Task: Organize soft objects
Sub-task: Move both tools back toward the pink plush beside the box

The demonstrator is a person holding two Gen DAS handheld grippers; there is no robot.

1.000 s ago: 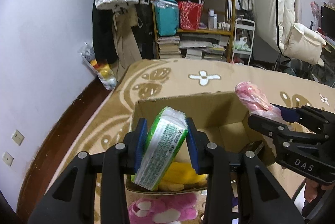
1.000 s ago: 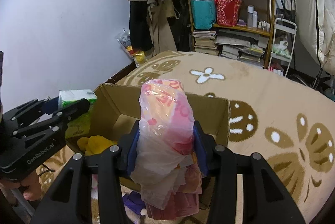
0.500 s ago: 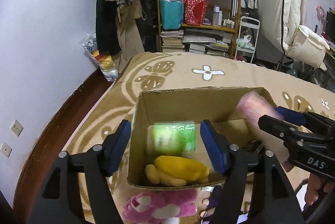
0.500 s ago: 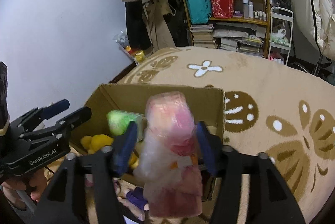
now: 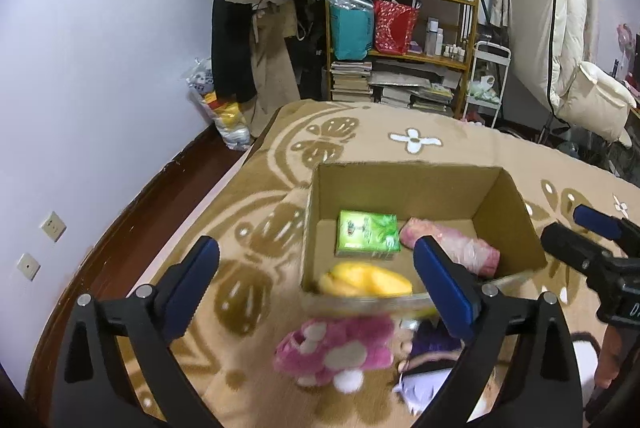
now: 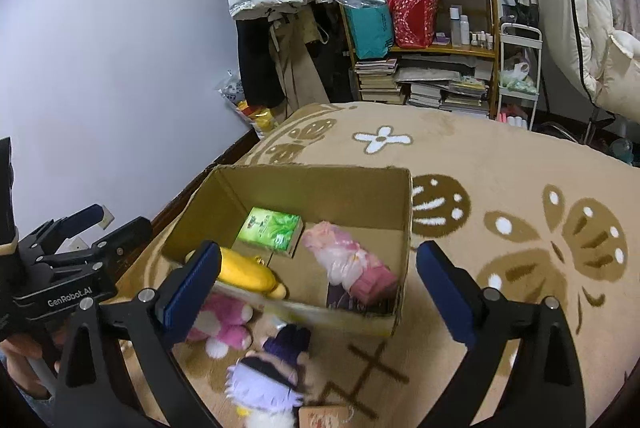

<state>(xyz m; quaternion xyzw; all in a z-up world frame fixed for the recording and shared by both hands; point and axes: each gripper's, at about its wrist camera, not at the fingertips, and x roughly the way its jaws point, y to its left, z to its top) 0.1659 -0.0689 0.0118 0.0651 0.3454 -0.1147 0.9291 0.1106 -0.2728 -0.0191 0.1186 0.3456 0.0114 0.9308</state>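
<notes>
A tan, plush blanket-covered bed (image 6: 500, 163), patterned with brown butterflies and white flowers, carries everything. An open brown cardboard box (image 6: 312, 187) is set directly on it, near the bed's left edge. Just in front of the box, a pink and white plush toy (image 5: 336, 352) is seen lying on the covering, touching or nearly touching the box's front wall. Beside it a plush doll with purple and lilac hair (image 6: 268, 376) is laid, and a small tan card (image 6: 324, 416) is partly visible at the lower edge.
</notes>
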